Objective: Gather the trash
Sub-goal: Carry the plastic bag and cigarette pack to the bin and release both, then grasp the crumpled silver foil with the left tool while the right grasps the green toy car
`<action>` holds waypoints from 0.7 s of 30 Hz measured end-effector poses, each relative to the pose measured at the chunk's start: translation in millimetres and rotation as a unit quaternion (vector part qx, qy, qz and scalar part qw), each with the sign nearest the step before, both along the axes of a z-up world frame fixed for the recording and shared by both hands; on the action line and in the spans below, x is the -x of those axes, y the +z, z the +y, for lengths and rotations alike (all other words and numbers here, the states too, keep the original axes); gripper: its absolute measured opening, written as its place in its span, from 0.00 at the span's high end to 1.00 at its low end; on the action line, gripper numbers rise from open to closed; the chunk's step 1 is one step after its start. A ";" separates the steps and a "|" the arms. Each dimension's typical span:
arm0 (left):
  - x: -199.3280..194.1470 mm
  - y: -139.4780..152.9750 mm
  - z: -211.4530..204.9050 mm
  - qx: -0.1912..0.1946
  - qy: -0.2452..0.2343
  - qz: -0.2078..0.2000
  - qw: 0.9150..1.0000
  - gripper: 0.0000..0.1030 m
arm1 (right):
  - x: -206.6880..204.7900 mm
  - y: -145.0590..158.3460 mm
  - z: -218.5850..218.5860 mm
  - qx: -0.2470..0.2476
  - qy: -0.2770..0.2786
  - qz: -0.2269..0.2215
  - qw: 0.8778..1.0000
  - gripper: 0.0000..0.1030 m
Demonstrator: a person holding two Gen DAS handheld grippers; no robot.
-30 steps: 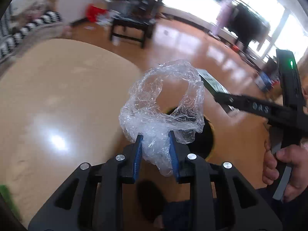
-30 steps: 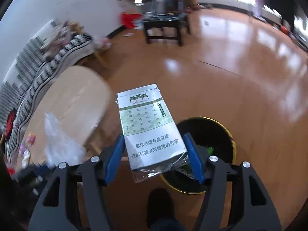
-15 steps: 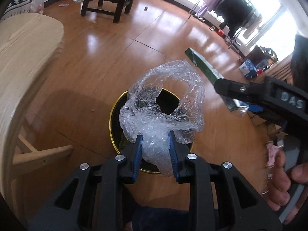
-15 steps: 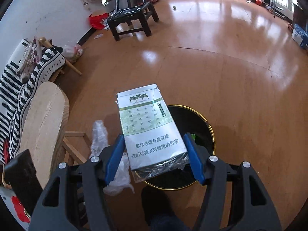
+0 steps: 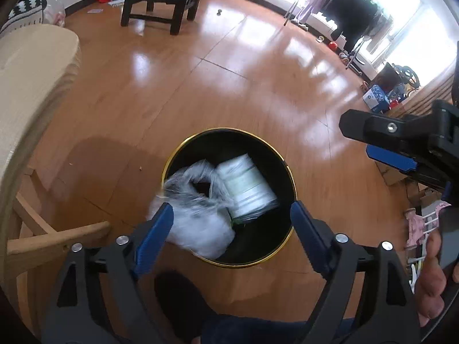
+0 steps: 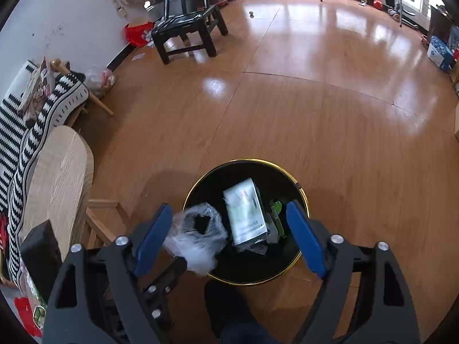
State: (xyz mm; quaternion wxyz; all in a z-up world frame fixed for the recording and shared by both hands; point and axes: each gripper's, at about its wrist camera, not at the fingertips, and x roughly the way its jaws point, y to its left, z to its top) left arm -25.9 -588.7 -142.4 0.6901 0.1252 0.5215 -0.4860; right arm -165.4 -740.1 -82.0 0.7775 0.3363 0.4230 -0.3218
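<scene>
Two tongs (image 5: 231, 223) (image 6: 229, 229) just opened, one bin (image 6: 298, 185), one wrap (image 6: 198, 238), one carton (image 6: 246, 212)

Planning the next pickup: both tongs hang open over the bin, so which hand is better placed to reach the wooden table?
Probably left. The left tongs sit nearer the wooden table beside the bin; the right tongs are farther. Both have just been opening, nothing pressed between their pads.
</scene>
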 end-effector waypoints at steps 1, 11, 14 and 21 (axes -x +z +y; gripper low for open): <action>-1.3 3.2 1.8 0.002 0.001 -0.001 1.000 0.20 | -1.1 1.3 1.4 0.003 0.002 0.000 1.000 0.22; -17.3 77.2 82.8 0.039 0.036 -0.052 0.997 0.11 | -39.0 43.4 54.0 0.061 0.092 -0.047 0.993 0.16; -30.6 103.0 125.5 0.041 0.069 -0.081 0.993 0.11 | -54.0 56.9 82.1 0.074 0.127 -0.064 0.987 0.14; -60.1 164.1 263.4 0.055 0.176 -0.129 0.974 0.11 | -103.0 83.2 160.7 0.078 0.221 -0.089 0.968 0.14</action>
